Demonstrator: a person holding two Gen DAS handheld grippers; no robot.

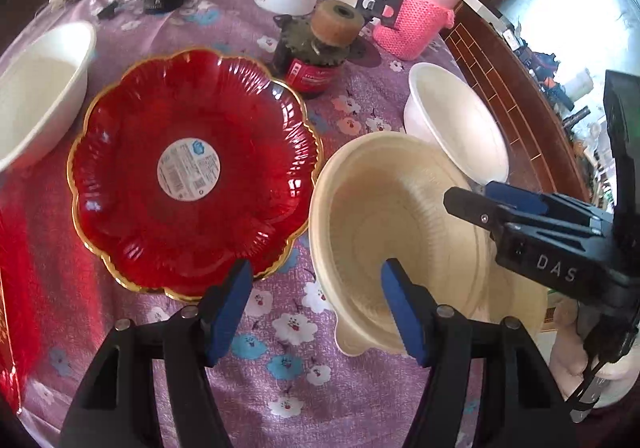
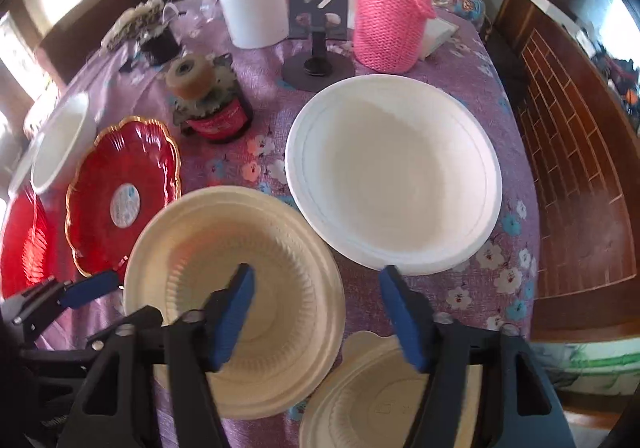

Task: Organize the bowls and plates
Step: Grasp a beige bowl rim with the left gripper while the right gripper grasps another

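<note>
Left gripper [image 1: 316, 312] jaws apart, straddling the near rim of the cream bowl [image 1: 384, 232], nothing clamped. Right gripper [image 2: 320, 316] jaws likewise apart over the same bowl's right rim, no grip seen. Cream bowl is ribbed inside, upright on the purple floral cloth [image 1: 280, 360]. Red scalloped plate [image 1: 192, 172], gold-edged, lies left of the bowl; white bowl [image 2: 394, 172] behind-right of it.

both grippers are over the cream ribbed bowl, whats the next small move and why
Probably lower the left gripper and close it on the cream ribbed bowl rim. Its jaws are open and straddle the near rim, one finger already inside. The right gripper straddles the opposite rim, also open. The bowl sits alone on the tablecloth, unstacked.
</note>
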